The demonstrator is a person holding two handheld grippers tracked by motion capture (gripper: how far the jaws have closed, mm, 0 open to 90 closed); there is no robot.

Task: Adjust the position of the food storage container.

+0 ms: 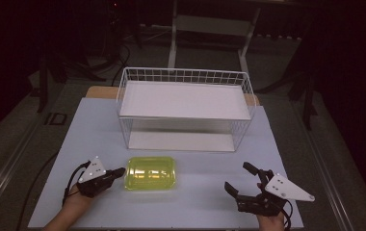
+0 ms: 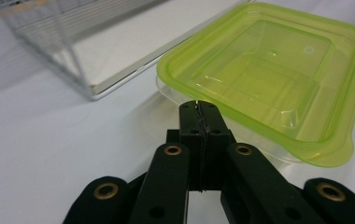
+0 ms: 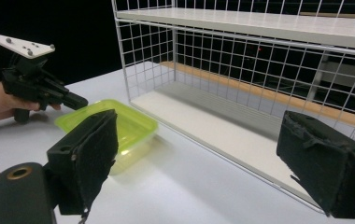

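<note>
Sitting low in the middle of the frame, the green lidded box (image 1: 150,173) lies sideways, right beside the closed left gripper (image 1: 119,172), while the open right gripper (image 1: 239,179) waits farther off.

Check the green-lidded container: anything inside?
Through the translucent green lid and clear base of the container, nothing shows inside; glare hides some corners.

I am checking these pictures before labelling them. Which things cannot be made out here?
- Whether the left gripper, jaws closed, touches the green-lidded container: left gripper view, its tips cover the rim.
- Container contents: high view, glare on the lid.
- The wire rack's right end: right gripper view, cut by the edge and the right gripper.
</note>
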